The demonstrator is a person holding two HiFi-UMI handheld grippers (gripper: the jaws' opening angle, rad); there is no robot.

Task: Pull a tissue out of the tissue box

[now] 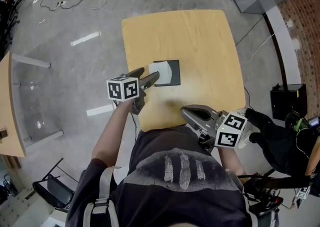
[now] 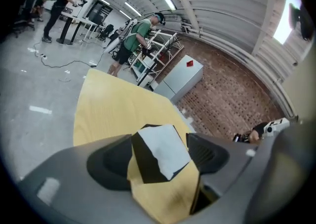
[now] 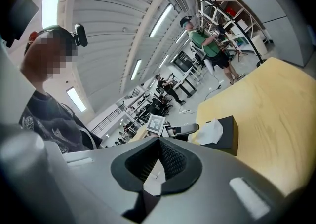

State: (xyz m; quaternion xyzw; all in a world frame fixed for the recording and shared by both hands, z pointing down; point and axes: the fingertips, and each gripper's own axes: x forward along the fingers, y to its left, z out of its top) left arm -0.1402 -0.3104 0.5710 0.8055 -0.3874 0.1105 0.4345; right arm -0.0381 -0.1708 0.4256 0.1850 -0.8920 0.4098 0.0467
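The left gripper's jaws stand spread wide with nothing pinched. Looking along them, the box sits in the gap between the pads, and neither pad touches it. The box is black and lies flat near the middle of the table, opening upward, sides square to the table's edges. It looks slightly longer across the table than front to back, though that's hard to judge. A white tissue stands up out of its top, at the end nearest the left gripper, whose tips hang just beside that end. The right gripper hovers well apart at the table's near edge, jaws pressed together. A pale sliver shows low between its pads; I can't tell what it is
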